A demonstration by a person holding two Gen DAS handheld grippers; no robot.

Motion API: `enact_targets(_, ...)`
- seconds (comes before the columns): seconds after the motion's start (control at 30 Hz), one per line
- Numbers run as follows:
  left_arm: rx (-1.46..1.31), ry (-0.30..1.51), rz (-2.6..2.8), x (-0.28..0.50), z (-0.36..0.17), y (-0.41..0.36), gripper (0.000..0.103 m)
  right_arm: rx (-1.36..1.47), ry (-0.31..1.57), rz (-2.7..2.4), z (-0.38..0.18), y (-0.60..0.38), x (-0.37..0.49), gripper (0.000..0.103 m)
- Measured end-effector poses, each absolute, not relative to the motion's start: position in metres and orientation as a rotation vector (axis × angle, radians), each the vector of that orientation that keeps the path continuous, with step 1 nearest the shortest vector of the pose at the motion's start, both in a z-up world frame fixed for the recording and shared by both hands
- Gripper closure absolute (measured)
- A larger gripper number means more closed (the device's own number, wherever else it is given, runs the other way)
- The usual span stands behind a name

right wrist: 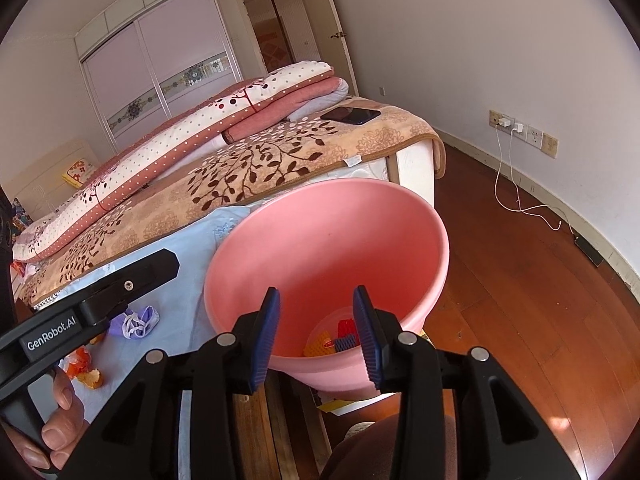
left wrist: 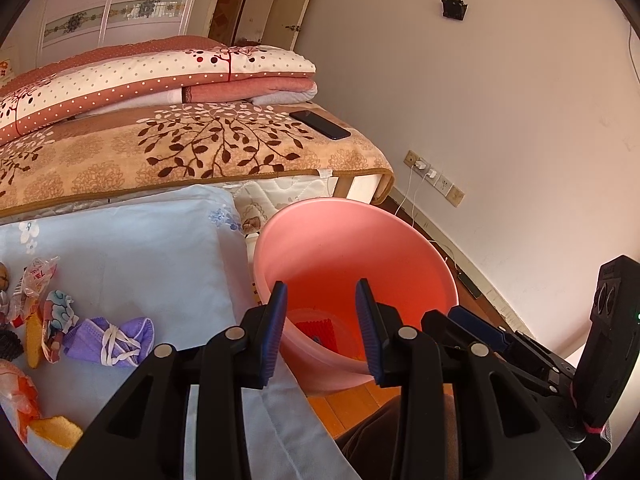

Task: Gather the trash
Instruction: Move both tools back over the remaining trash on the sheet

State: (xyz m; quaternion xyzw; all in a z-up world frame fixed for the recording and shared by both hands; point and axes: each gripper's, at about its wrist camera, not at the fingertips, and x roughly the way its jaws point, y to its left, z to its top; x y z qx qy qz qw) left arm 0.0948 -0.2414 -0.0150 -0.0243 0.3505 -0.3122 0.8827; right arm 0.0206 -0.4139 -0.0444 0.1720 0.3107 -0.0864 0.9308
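A pink plastic bin [left wrist: 360, 236] [right wrist: 332, 224] stands on the floor by the bed corner, with red, orange and blue scraps [right wrist: 336, 340] at its bottom. My left gripper [left wrist: 322, 332] is open and empty, held over the bin's near rim. My right gripper [right wrist: 314, 332] is open and empty, also over the near rim. On the light blue cloth [left wrist: 132, 248] to the left lie a crumpled purple face mask [left wrist: 110, 340] [right wrist: 138, 322], candy wrappers [left wrist: 54, 320], a clear snack bag [left wrist: 34, 280] and orange peel [left wrist: 56, 432] [right wrist: 90, 378].
A bed with a beige leaf-pattern blanket [left wrist: 192, 152] and folded quilts [left wrist: 160, 76] fills the back. A black phone [left wrist: 320, 124] lies near the bed corner. Chargers and a white cable [right wrist: 520, 200] hang from wall sockets on the right. Wooden floor [right wrist: 520, 300] lies right of the bin.
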Motion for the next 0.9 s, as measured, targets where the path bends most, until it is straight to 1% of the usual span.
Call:
enact_targets(0.27,-0.056,0.724,-0.621,0.084,-0.009,-0.219,0.067,0.328,0.640,-0.123,-0.039,-0.387,0.014,0.062)
enact_targets(0.9,-0.018,0.680,-0.517,0.063,0.005,-0.139,0.067,0.253,0.701,0.053,-0.036,-0.300,0.020,0.062)
